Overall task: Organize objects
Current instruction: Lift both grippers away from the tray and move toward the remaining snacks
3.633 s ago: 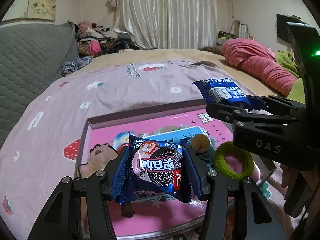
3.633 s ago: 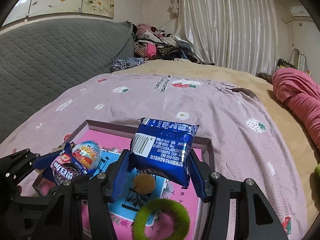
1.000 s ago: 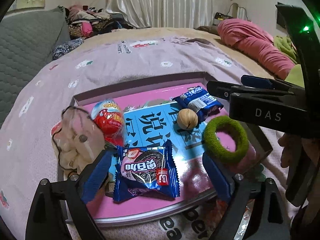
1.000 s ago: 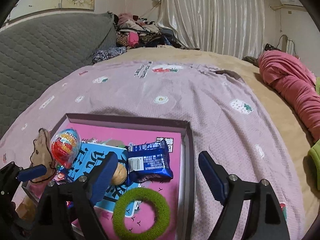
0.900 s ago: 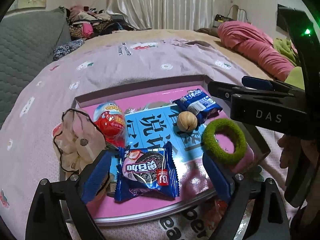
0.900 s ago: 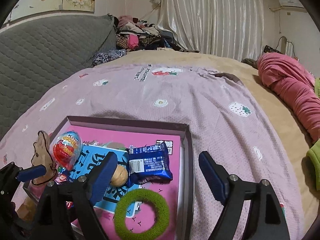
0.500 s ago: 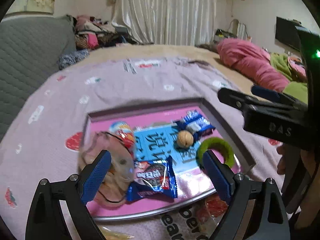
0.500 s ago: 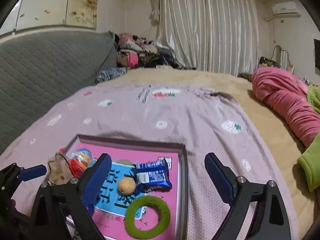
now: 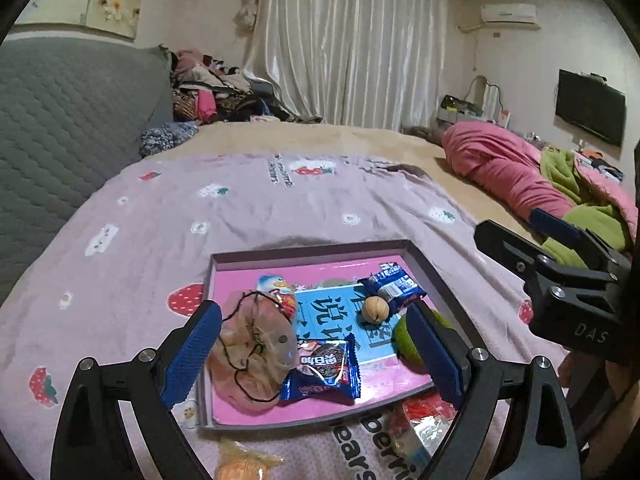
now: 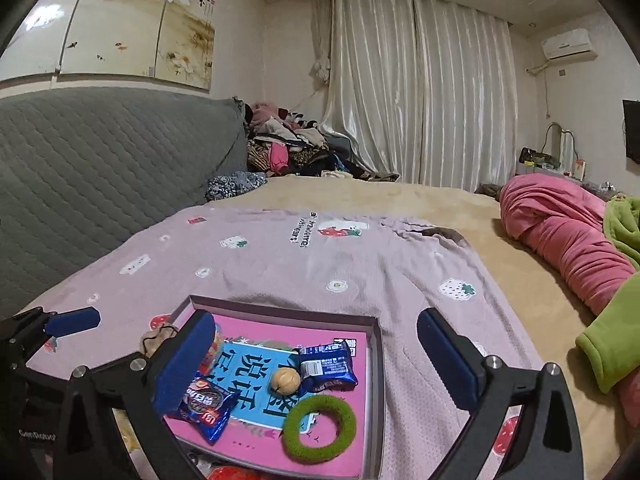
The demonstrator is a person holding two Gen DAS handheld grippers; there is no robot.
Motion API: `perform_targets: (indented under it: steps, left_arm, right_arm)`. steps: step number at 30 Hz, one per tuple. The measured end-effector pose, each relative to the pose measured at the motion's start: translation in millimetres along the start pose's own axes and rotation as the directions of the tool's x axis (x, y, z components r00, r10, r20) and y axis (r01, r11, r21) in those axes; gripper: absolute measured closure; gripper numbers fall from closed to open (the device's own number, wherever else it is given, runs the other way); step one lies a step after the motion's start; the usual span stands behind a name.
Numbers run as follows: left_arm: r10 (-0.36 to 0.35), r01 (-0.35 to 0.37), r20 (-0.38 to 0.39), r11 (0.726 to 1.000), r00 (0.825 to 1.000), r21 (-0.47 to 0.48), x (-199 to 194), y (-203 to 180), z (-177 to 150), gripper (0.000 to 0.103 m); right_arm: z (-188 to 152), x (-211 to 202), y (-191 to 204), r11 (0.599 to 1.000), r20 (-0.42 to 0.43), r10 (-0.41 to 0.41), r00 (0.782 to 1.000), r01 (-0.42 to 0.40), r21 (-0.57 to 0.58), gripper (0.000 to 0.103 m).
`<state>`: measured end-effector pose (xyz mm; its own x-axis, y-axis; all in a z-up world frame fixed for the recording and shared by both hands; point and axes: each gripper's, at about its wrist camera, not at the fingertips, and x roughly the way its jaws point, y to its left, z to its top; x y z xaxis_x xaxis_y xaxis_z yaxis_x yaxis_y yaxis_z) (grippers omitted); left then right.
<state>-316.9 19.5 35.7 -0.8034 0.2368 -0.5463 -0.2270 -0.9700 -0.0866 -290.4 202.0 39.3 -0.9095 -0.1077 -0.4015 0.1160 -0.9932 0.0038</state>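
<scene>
Two hand-held grippers hover above a shallow pink tray (image 9: pixel 312 250) that lies on a bed covered with a lilac strawberry-print sheet (image 9: pixel 240 216).

The left hand-held gripper (image 9: pixel 316 354) has its blue-padded jaws spread wide, and nothing is between them or touching them. Seen past them, the tray holds a tan drawstring pouch (image 9: pixel 252 360) at its left side, with a red and white chocolate egg (image 9: pixel 280 294) just behind it. A blue cookie packet (image 9: pixel 324 372) lies at the near edge, touching the pouch.

The right hand-held gripper (image 10: pixel 316 360) is also wide open, its jaws having just been opening, and it holds nothing. Below it, a second blue cookie packet (image 10: pixel 326 366) lies flat near the tray's far right corner. A walnut (image 10: pixel 285 381) sits just to the left of that packet, touching it. A fuzzy green hair ring (image 10: pixel 319 428) lies nearer the camera, in the tray's right part.

Outside the tray, at its near edge, a yellow-wrapped snack (image 9: pixel 244 466) and a red-wrapped item (image 9: pixel 424 412) rest on the sheet. A rolled pink blanket (image 10: pixel 560 236) lies at the far right of the bed.
</scene>
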Motion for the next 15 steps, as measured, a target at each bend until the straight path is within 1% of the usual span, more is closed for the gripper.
perform_targets:
  steps: [2, 4, 10, 15]
  left_arm:
    - [0.0, 0.0, 0.007, 1.0, 1.0, -0.008, -5.4, 2.3, 0.5, 0.009]
    - [0.003, -0.003, 0.015, 1.0, 1.0, -0.017, -11.5, 4.9, 0.6, 0.009]
    - [0.007, -0.006, 0.018, 0.999, 1.0, -0.053, -25.3, 13.3, -5.4, 0.009]
    - [0.049, -0.047, 0.025, 0.997, 0.999, -0.055, -39.7, 13.1, -12.7, 0.009]
  right_arm:
    - [0.5, -4.8, 0.4, 1.0, 0.007, 0.0, 1.0, 0.0, 0.014, 0.001]
    - [-1.0, -9.0, 2.0, 1.0, -0.004, 0.009, 1.0, -0.009, 0.018, 0.001]
    - [-9.7, -26.8, 14.3, 1.0, -0.034, 0.016, 0.999, -0.016, -0.005, 0.001]
    - [-20.5, -45.2, 18.5, 1.0, -0.064, 0.013, 0.998, -0.013, -0.005, 0.001]
